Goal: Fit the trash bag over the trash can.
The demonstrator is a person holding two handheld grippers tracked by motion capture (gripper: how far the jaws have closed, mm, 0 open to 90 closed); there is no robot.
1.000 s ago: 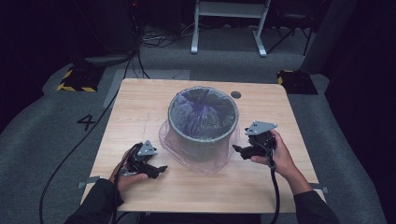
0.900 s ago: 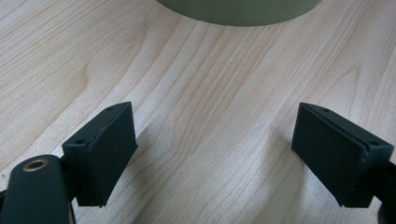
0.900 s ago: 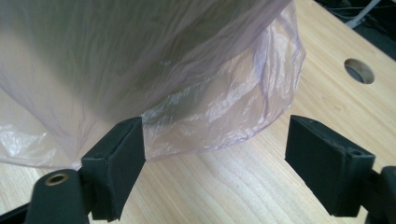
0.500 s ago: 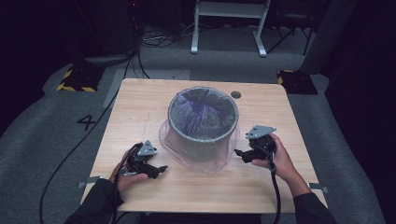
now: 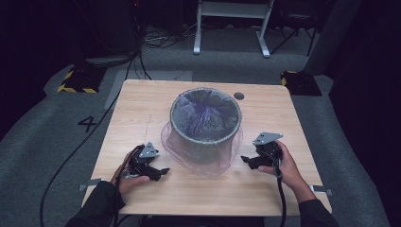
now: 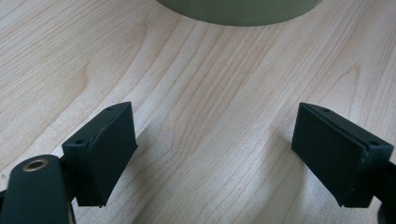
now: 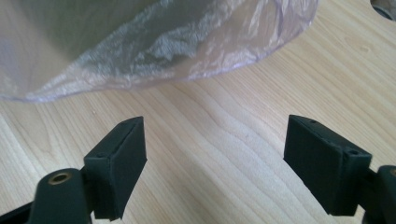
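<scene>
Bench [image 5: 142,104]: bare wood along every edge
Bin [image 5: 205,124]: centre, clear bag [image 5: 222,161] skirt spilling near-side
Left hand-held gripper [image 5: 161,172]: wide open, empty, near-left of bin
Right hand-held gripper [image 5: 247,161]: wide open, empty, just beside bag

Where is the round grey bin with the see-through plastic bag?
In the high view, the round grey bin stands mid-table on the wooden table, between the left gripper and right gripper.

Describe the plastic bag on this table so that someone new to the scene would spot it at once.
Start at the light wooden table; at its middle stands a round grey bin. The plastic bag lines that bin and hangs down over its outside, pooling on the wood. It is the one clear, crinkled, faintly purple thing there.
</scene>
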